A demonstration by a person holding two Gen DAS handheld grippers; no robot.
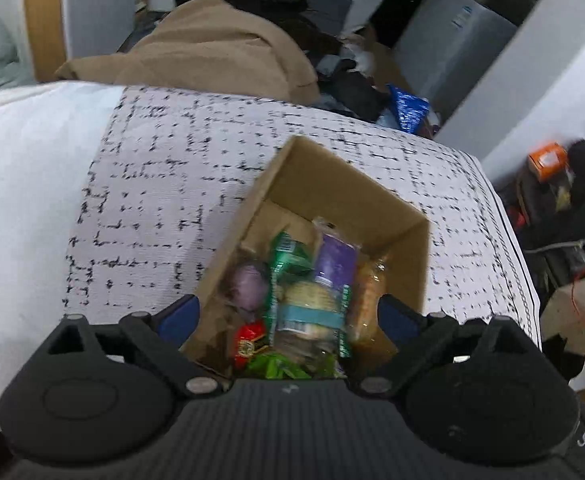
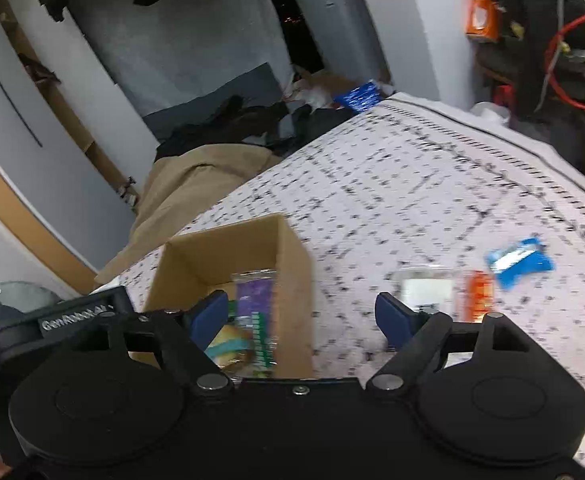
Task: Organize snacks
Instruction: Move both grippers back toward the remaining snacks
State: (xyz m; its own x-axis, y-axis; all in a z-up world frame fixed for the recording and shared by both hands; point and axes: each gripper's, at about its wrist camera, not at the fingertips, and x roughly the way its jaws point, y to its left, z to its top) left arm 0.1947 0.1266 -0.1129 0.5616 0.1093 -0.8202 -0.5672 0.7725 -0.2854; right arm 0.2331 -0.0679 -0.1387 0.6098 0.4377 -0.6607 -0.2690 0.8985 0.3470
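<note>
Most snacks are packed in the box (image 1: pixel 344 184); three packets (image 2: pixel 518 262) remain on the bed (image 2: pixel 412 184). Both grippers' fingers (image 2: pixel 392 314) are spread wide, empty.

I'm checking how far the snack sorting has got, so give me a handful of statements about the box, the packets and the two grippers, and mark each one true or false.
1. The cardboard box holds several snack packets. True.
2. A blue packet lies inside the box. False: it lies on the patterned cover, outside the box.
3. The left gripper is clamped on a snack. False: its jaws stand wide open above the box, gripping nothing.
4. The right gripper is open and empty. True.
5. An orange packet lies on the cover beside a clear packet. True.
</note>
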